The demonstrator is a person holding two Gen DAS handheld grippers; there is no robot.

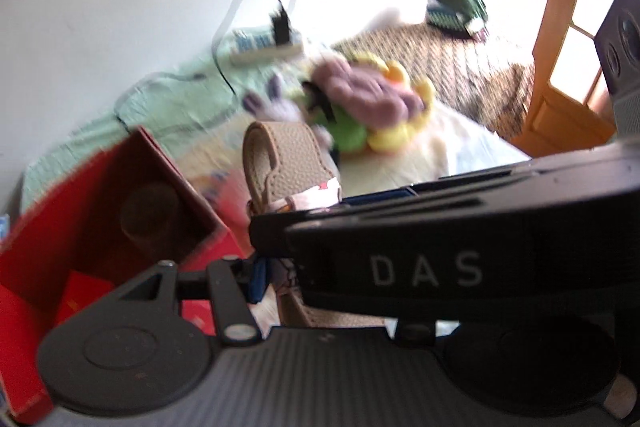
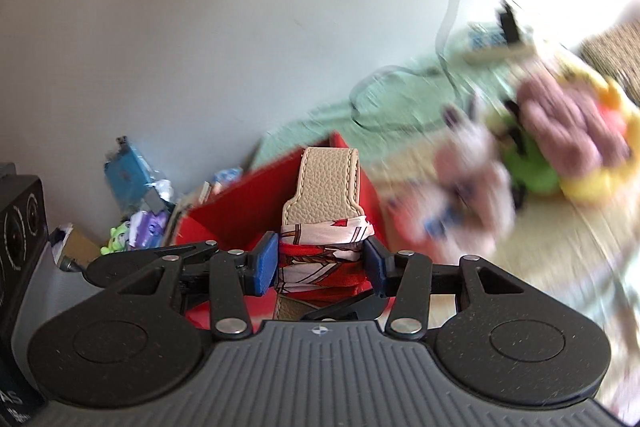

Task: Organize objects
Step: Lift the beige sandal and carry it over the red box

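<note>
My right gripper (image 2: 320, 263) is shut on a beige leather strap (image 2: 326, 187) wrapped with a red and white scarf (image 2: 320, 251), held above an open red box (image 2: 248, 203). The strap also shows in the left wrist view (image 1: 280, 163), next to the red box (image 1: 92, 195). My left gripper (image 1: 276, 267) is close beside the right gripper's black body (image 1: 460, 239), which covers its right finger; its blue pad touches the strap, but its state is hidden. A plush toy (image 1: 360, 103) in purple, green and yellow lies on the bed beyond.
A power strip (image 1: 264, 47) with cables lies on a green cloth (image 1: 172, 99) by the white wall. A brown mat (image 1: 440, 67), a green object (image 1: 456, 3) and a wooden door (image 1: 560, 67) are at right. Small clutter (image 2: 136, 211) sits left of the box.
</note>
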